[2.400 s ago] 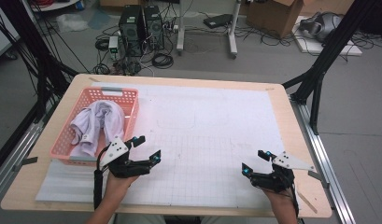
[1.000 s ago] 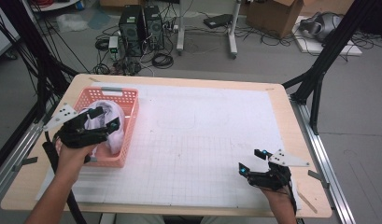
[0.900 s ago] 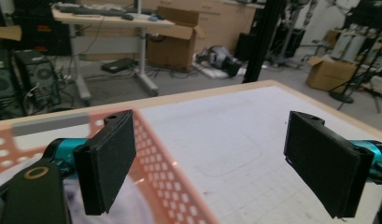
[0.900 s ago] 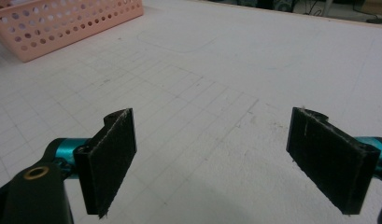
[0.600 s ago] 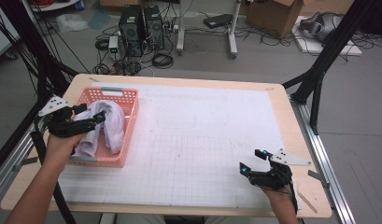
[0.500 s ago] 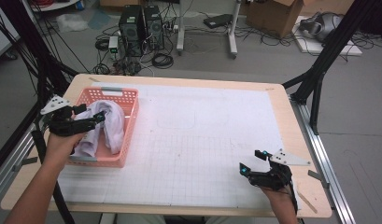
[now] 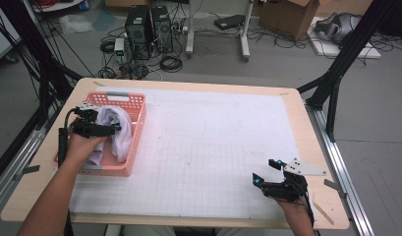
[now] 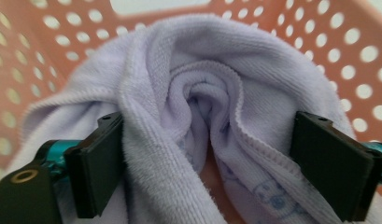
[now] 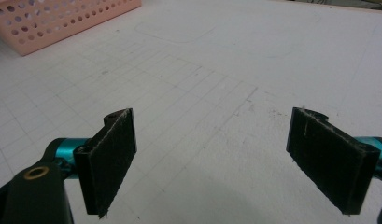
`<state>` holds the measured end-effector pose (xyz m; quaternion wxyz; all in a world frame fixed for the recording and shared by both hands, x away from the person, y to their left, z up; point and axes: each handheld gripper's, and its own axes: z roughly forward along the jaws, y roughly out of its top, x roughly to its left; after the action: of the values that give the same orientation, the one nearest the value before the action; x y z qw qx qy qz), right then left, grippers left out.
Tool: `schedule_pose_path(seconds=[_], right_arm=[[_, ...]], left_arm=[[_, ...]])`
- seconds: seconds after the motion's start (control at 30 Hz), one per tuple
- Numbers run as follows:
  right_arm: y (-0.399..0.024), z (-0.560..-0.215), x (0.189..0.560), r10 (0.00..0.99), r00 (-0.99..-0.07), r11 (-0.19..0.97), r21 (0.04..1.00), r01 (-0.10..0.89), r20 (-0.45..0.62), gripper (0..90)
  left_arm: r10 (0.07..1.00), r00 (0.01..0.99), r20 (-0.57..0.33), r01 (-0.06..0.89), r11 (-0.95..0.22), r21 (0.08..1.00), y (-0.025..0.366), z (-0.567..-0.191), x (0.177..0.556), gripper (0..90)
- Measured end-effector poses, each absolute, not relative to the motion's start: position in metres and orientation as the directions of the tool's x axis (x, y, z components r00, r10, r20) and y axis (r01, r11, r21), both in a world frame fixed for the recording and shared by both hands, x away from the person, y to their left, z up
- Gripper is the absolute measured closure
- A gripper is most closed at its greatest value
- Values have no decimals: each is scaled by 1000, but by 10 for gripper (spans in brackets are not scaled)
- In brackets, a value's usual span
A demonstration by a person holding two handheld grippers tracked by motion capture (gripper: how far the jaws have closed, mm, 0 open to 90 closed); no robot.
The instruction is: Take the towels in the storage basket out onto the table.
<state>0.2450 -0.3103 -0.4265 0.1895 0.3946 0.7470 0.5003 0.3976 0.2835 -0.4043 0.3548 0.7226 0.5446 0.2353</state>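
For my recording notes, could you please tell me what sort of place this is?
Probably a lab or workshop set up for recording: computer towers and loose cables on the floor, cardboard boxes behind, and a gridded table framed by black struts.

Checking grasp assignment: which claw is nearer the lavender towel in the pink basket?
Left. The left claw is in the pink basket, its open jaws straddling the lavender towel. The right claw sits open at the table's near right corner, far from it.
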Motion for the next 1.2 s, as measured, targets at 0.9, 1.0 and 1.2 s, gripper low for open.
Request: schedule_pose_path(seconds=[0.9,1.0,1.2], right_arm=[[-304,-429,249,769,-631,215,886,411,106,147],[-306,-429,249,771,-628,216,886,411,104,147],[-310,-428,247,780,-616,199,890,410,110,148]], left_arm=[[950,270,-156,699,-82,710,279,-428,419,394],[947,265,-183,708,-62,704,280,-425,418,509],[940,237,-243,725,-4,689,289,-415,415,620]])
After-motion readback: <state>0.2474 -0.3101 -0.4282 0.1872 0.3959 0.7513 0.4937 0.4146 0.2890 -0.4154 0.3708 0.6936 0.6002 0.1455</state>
